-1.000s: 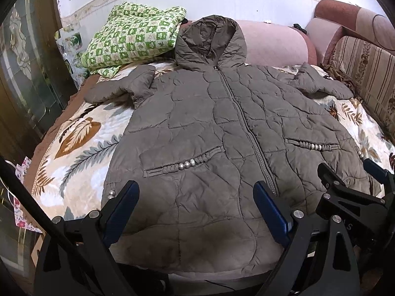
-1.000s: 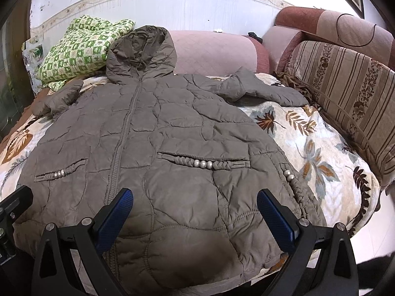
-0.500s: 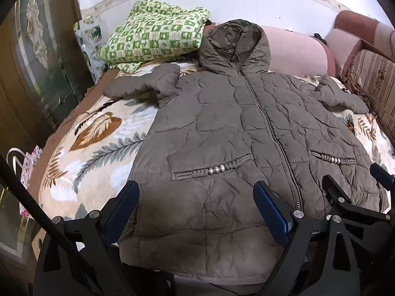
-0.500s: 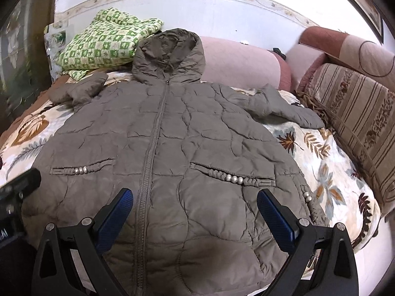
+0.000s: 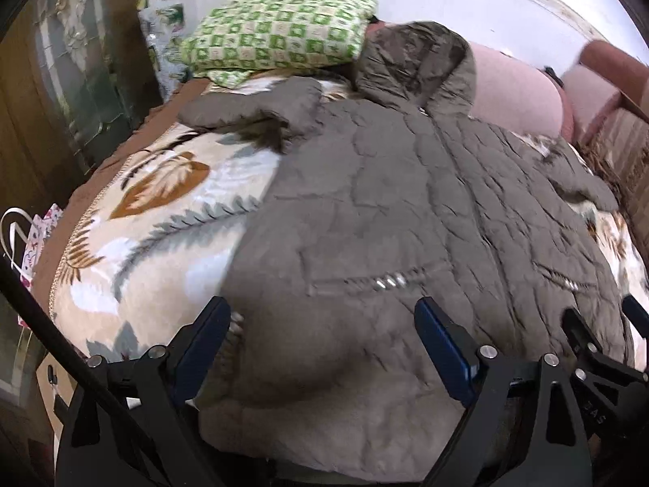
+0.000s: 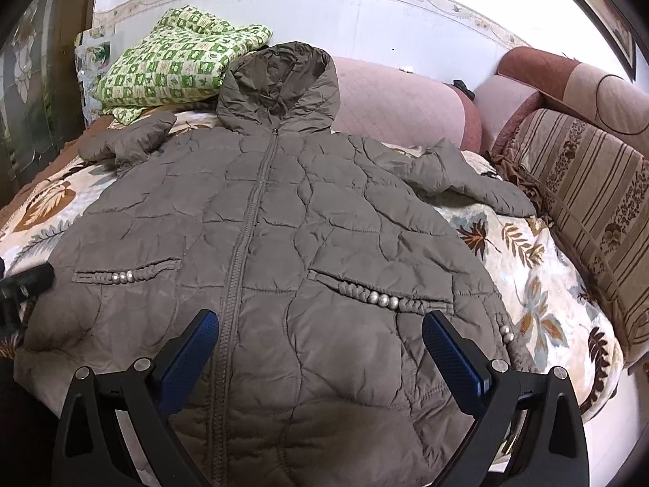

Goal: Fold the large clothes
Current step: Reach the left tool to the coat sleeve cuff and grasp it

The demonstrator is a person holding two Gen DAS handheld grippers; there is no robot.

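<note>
Left tongs (image 5: 322, 339) spread wide, nothing pinched, hovering over the hem corner on their own side of the grey-brown quilted hooded puffer coat (image 6: 284, 243); right tongs (image 6: 320, 349) also spread wide and empty, above the hem just beside the zipper (image 6: 247, 219). Coat lies front-up, zipped, spread flat on the leaf-print cream blanket (image 6: 523, 284) directly ahead of both tongs, hood (image 6: 280, 85) at the far end, likely laid out this way so it folds cleanly. Beaded pocket trim (image 6: 381, 298) sits just beyond the right tongs. Sleeves (image 6: 466, 178) stick out to either side, far from the tongs. No fold started yet, judging by the flat layout. Green checked folded quilt (image 6: 178, 61) far left beyond the hood; striped sofa cushion (image 6: 588, 186) off to the right.
</note>
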